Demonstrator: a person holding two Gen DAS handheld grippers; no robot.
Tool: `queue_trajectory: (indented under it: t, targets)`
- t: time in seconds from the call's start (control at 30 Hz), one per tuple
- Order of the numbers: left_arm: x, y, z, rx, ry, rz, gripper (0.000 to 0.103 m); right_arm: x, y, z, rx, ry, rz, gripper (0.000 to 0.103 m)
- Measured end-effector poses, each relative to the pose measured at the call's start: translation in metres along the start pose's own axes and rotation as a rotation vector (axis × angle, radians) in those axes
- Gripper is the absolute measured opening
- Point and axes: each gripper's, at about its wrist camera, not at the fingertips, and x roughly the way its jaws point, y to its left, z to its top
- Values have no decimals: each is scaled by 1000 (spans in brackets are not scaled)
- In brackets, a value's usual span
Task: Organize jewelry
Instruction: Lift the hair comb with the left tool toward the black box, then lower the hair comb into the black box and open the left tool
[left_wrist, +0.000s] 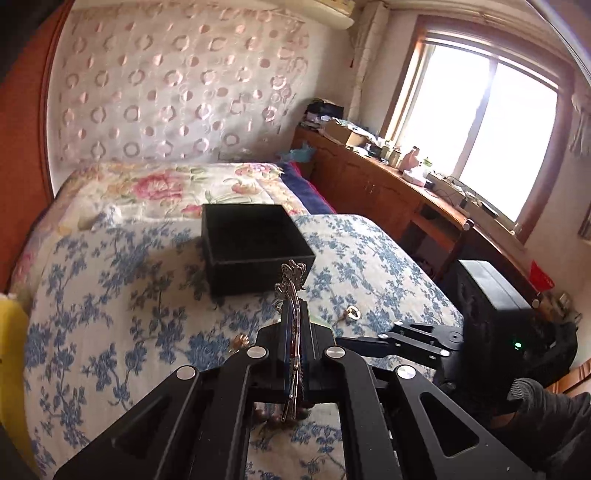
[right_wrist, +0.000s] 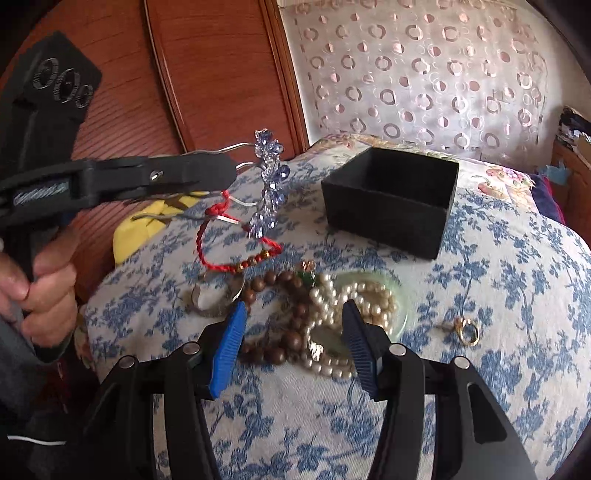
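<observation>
One crystal hairpin (right_wrist: 267, 181) clamped in closed left hand-held gripper (right_wrist: 231, 171), above bedspread (right_wrist: 480, 295)

The left wrist view looks forward and down along the left hand-held gripper (left_wrist: 293, 332), low over the blue-flowered quilted bed (left_wrist: 110, 295), facing the far patterned headboard, with a window at far right. The right wrist view sits close above the right hand-held gripper (right_wrist: 293, 332), tilted down at the same bed. Both views share the open black square box (left_wrist: 255, 247) (right_wrist: 391, 199), and each catches the other gripper at its edge.
</observation>
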Motion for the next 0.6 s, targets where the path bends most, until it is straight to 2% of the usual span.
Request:
queue_trajectory:
  t: [0.2,0.37,0.53,0.6]
  targets:
    - [1,-8,9,18,-4,9,3,6,-9,16,22,-40,41,56]
    - [1,-9,10,22,-5,13,3,12,-9,26,11,-59,54,46]
    - [4,-9,10,16,0,13,3,17,-9,29,19,-61,77,24]
    - [5,-8,9,13,0,16,3,19,-7,29,17,-57,86,8]
